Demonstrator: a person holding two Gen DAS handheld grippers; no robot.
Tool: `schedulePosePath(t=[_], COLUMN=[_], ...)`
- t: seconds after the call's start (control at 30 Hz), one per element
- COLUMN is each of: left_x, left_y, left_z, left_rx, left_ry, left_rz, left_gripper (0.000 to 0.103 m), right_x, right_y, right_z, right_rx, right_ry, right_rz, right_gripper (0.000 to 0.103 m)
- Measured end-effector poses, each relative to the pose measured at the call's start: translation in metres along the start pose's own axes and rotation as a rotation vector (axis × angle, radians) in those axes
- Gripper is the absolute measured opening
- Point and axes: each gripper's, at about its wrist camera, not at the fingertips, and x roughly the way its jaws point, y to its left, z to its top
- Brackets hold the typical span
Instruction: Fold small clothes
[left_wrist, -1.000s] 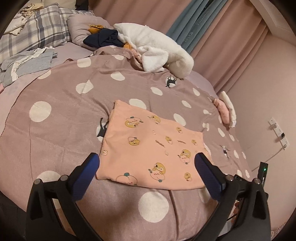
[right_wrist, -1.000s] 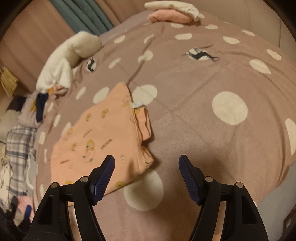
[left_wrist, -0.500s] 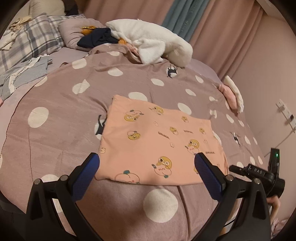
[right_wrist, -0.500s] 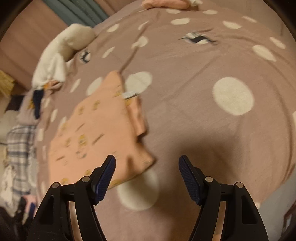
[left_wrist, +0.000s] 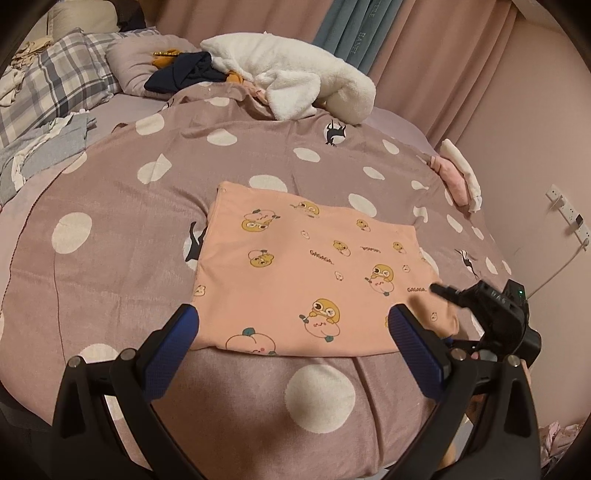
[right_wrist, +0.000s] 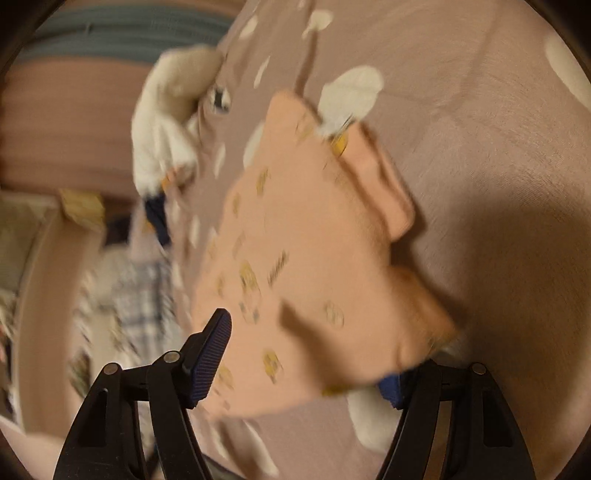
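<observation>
A peach cartoon-print garment (left_wrist: 314, 269) lies folded flat on the polka-dot bed cover (left_wrist: 110, 229). My left gripper (left_wrist: 291, 332) is open, its fingers just short of the garment's near edge, empty. My right gripper (left_wrist: 447, 317) shows at the garment's near right corner in the left wrist view. In the blurred right wrist view the garment (right_wrist: 306, 258) fills the middle. The right gripper (right_wrist: 306, 354) is open with the corner between its jaws; one fingertip is under the cloth, the other finger (right_wrist: 210, 350) is above it.
A white fleece (left_wrist: 295, 81), dark clothes (left_wrist: 184, 74) and a plaid pillow (left_wrist: 55, 81) lie at the bed's head. Folded pink and white clothes (left_wrist: 458, 173) sit at the far right edge. A wall with a power strip (left_wrist: 565, 214) is on the right.
My right gripper moved in to the garment's near right corner, and one finger slid under it. My left gripper came slightly closer to the near edge. The garment stayed flat.
</observation>
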Motion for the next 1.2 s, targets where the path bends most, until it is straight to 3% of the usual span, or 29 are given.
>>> schedulePosePath(t=[0.13, 0.2, 0.27, 0.33, 0.43, 0.93, 1.2], left_x=[-0.002, -0.003, -0.003, -0.001, 0.003, 0.011, 0.001], left_y=[0.005, 0.006, 0.005, 0.005, 0.004, 0.004, 0.032], left_z=[0.002, 0.003, 0.003, 0.003, 0.002, -0.002, 0.004], left_rx=[-0.021, -0.022, -0.012, -0.015, -0.012, 0.000, -0.023], left_ry=[-0.009, -0.013, -0.015, -0.015, 0.001, 0.053, 0.022], left_rz=[0.003, 0.006, 0.006, 0.009, 0.009, 0.021, 0.110], left_gripper=[0.102, 0.102, 0.102, 0.102, 0.102, 0.102, 0.102], right_x=[-0.016, -0.023, -0.025, -0.022, -0.009, -0.015, -0.021], right_y=[0.000, 0.004, 0.005, 0.004, -0.005, -0.018, 0.001], right_z=[0.000, -0.002, -0.001, -0.001, 0.005, 0.004, 0.002], right_rx=[0.002, -0.024, -0.045, -0.069, -0.063, 0.000, -0.039], right_ry=[-0.112, -0.160, -0.187, -0.193, -0.167, -0.158, -0.186], right_rz=[0.063, 0.067, 0.069, -0.002, -0.063, 0.046, 0.050], right_gripper=[0.072, 0.061, 0.038, 0.023, 0.017, 0.013, 0.013])
